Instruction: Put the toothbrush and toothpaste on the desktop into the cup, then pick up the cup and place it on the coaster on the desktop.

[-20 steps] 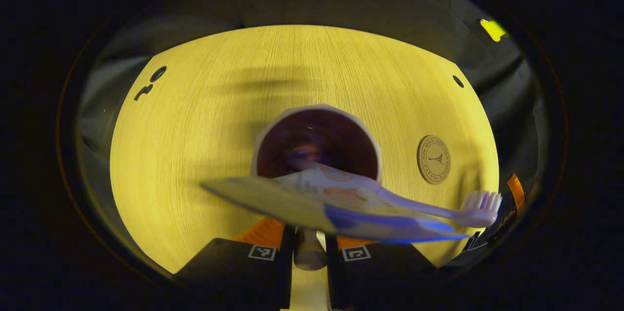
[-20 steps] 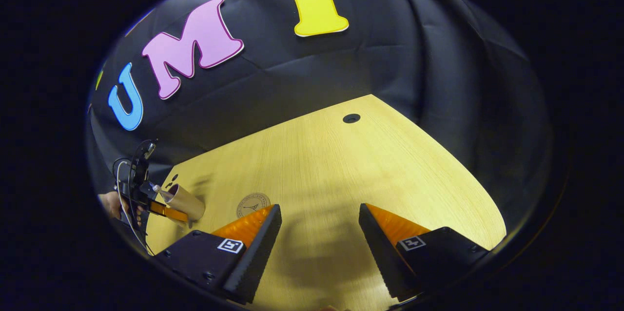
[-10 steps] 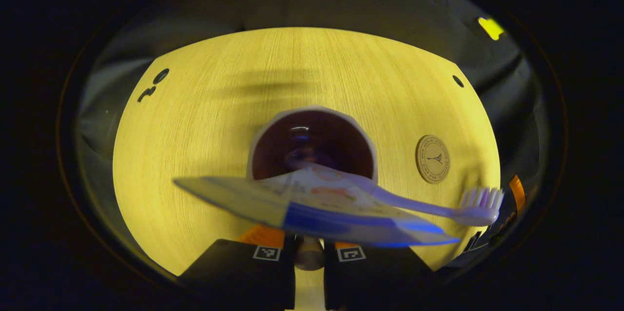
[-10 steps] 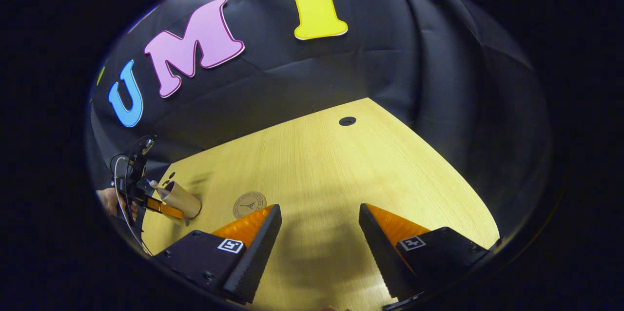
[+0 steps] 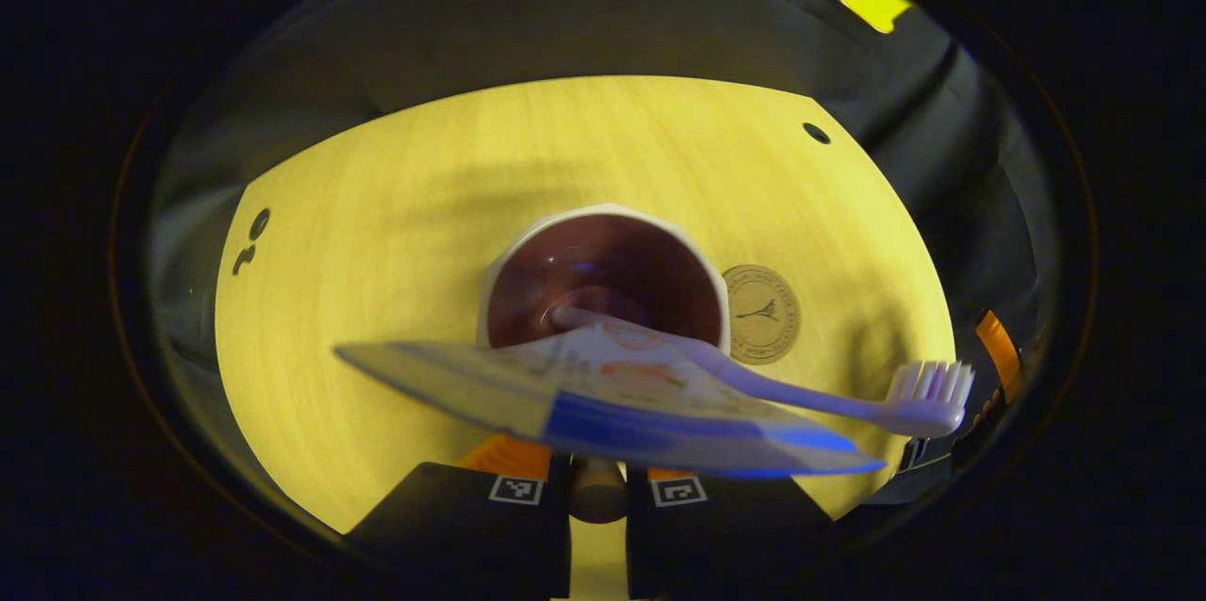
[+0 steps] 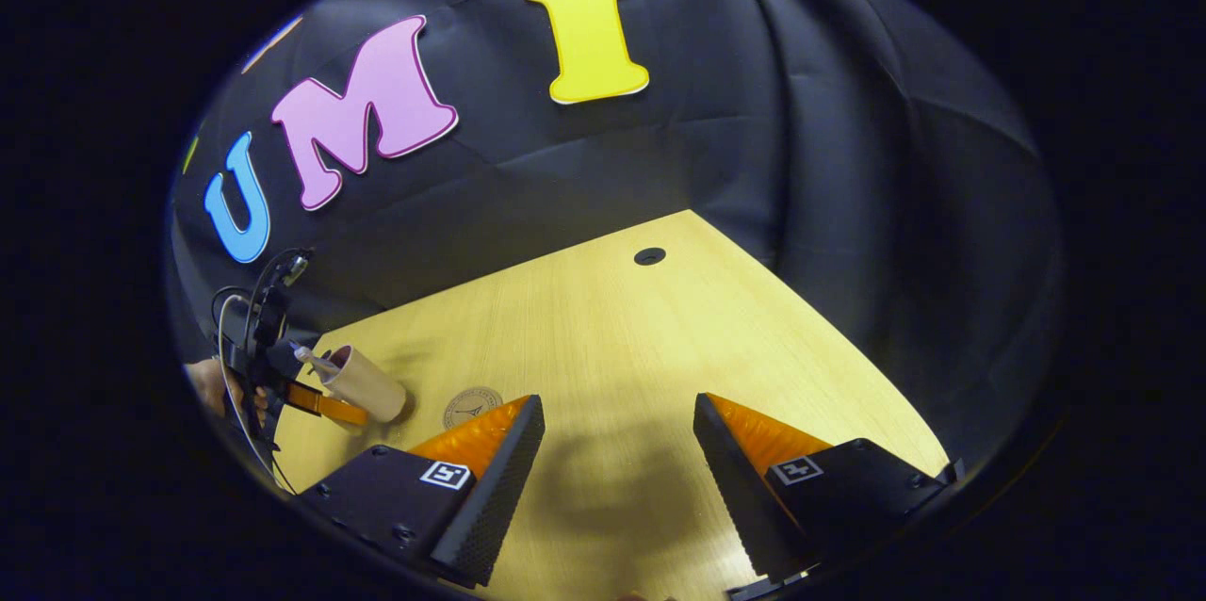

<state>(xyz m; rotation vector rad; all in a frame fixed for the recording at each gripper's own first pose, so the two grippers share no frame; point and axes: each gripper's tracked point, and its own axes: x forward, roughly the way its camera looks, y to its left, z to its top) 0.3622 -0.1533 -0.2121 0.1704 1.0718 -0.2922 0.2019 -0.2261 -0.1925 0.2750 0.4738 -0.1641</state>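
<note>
In the left gripper view I look into the beige cup (image 5: 603, 276) with a dark maroon inside. The blue and white toothpaste tube (image 5: 603, 394) and the lilac toothbrush (image 5: 928, 389) lean out of its mouth towards me. My left gripper (image 5: 598, 497) is shut on the cup, its fingers close together at the bottom. The round brown coaster (image 5: 761, 314) lies on the desktop just right of the cup's rim. In the right gripper view the left gripper (image 6: 283, 375) carries the tilted cup (image 6: 363, 384) left of the coaster (image 6: 471, 407). My right gripper (image 6: 617, 469) hangs open over bare desktop.
The light wooden desktop (image 5: 424, 205) has a small round hole (image 5: 816, 133) at the far right and a few holes (image 5: 250, 234) at the left. Black cloth walls close it in behind. A hand (image 6: 212, 384) holds the left gripper at the desk's left edge.
The left gripper has carried the cup towards the coaster, which now lies right beside the cup's rim. The right gripper has barely moved and stays open.
</note>
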